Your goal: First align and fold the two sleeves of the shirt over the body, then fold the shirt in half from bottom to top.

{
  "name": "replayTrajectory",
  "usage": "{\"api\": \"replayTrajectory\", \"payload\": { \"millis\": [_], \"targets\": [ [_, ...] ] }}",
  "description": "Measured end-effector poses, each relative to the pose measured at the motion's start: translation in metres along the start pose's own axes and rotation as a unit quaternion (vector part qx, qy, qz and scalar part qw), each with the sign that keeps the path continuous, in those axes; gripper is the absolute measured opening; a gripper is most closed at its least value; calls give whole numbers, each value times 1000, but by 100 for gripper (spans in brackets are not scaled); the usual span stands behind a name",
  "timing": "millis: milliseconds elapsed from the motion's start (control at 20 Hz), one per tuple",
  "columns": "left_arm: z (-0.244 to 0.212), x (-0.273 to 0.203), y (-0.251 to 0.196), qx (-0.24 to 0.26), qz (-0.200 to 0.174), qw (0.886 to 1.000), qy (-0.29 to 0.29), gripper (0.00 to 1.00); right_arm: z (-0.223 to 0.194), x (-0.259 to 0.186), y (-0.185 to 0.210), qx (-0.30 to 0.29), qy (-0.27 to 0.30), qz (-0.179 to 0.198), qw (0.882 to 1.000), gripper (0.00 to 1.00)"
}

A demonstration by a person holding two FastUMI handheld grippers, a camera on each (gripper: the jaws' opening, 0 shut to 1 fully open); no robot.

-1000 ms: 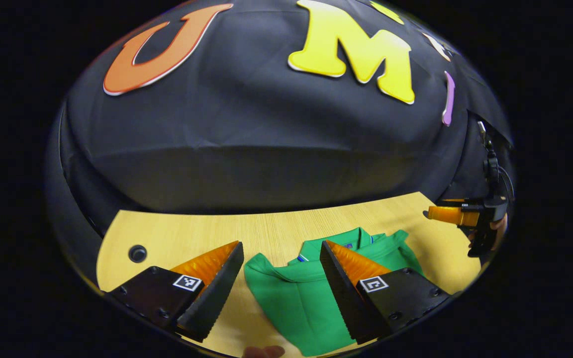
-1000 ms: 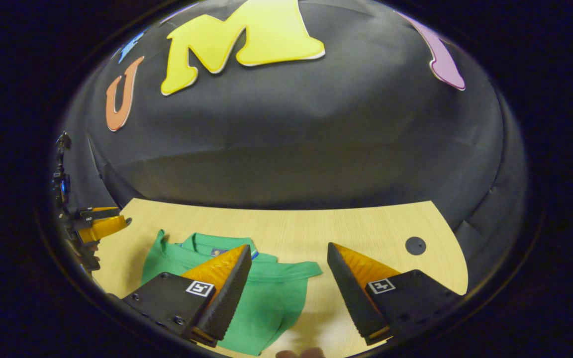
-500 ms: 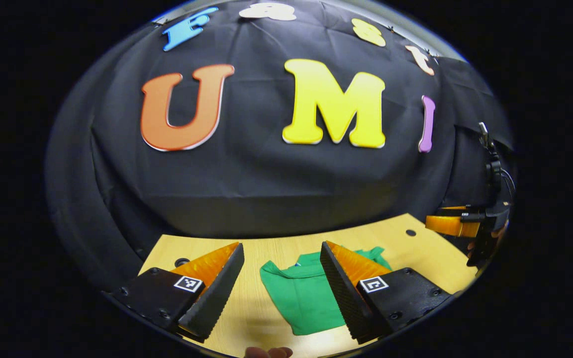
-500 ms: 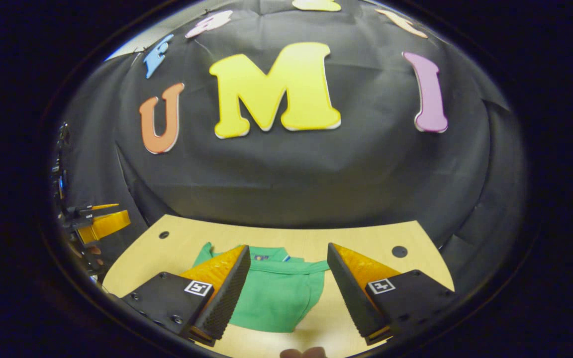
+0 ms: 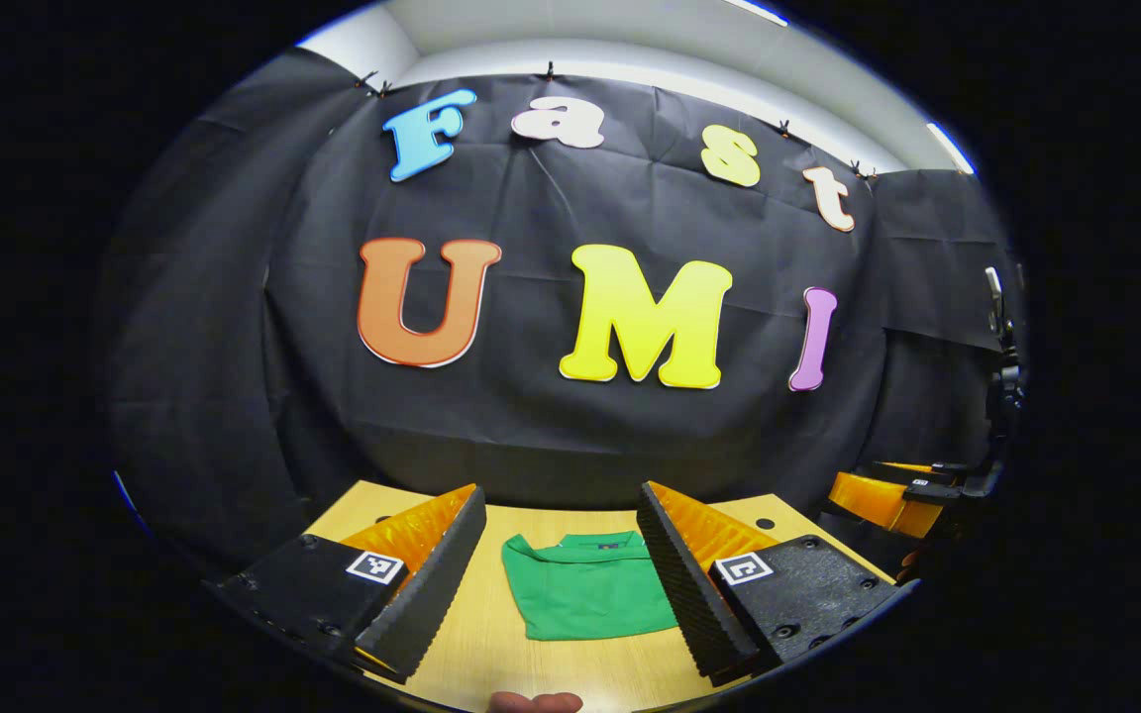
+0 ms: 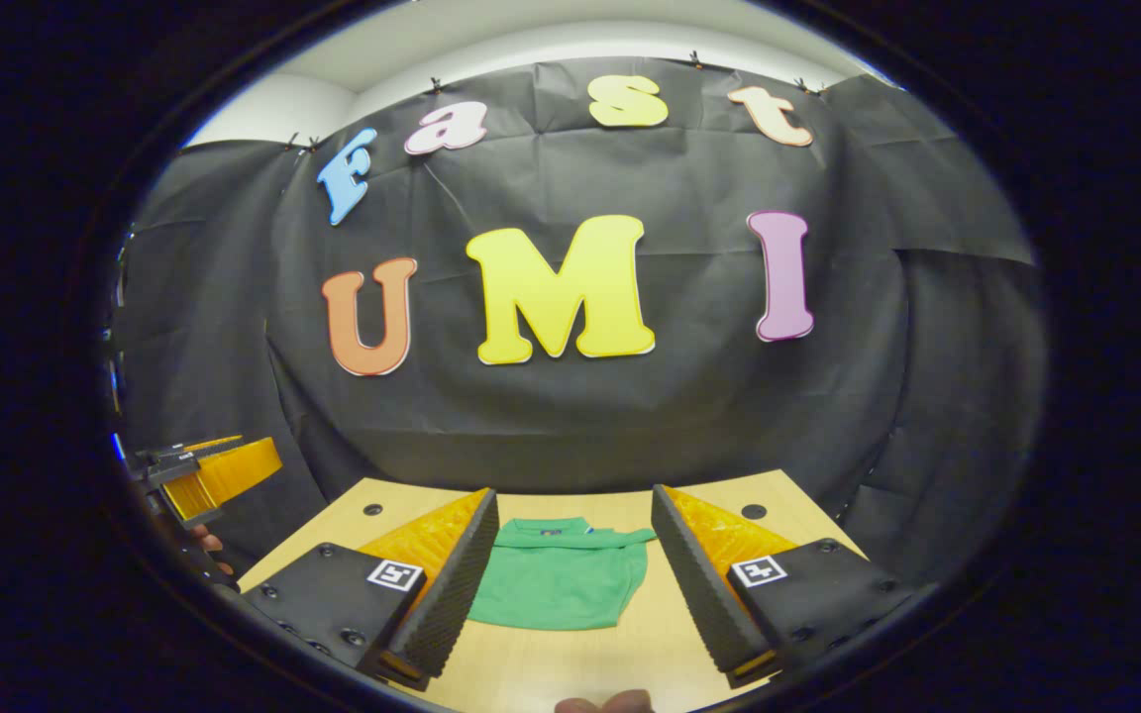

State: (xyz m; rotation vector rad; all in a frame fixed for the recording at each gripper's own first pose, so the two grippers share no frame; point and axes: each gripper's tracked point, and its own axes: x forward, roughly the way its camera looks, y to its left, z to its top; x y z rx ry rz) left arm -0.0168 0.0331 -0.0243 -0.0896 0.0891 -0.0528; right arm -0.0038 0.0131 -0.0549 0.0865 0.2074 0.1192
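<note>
Left gripper view shows the green cotton shirt (image 5: pixel 585 599) folded compactly on the pale wooden worktop (image 5: pixel 570 668), seemingly finished, both hand-held grippers (image 5: pixel 556 555) (image 6: pixel 570 564) spread, empty.

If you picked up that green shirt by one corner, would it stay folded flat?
Probably not. The green shirt is soft cloth lying flat on the wooden table, so it would likely droop and unfold. It looks thin, so probably light too.

Both hand-held grippers, the left (image 5: pixel 561 555) and the right (image 6: pixel 575 560), have been drawn back and raised. The shirt (image 5: pixel 585 599) is now seen farther off, and more of the bench (image 5: pixel 570 673) is shown.
</note>
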Motion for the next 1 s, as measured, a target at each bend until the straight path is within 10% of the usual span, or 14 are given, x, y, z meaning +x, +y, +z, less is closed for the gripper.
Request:
{"api": "replayTrajectory", "payload": {
  "millis": [1000],
  "targets": [
    [35,-40,31,-5,62,997,-54,98,3,-29,43,-42,-32,39,998,92]
  ]
}}
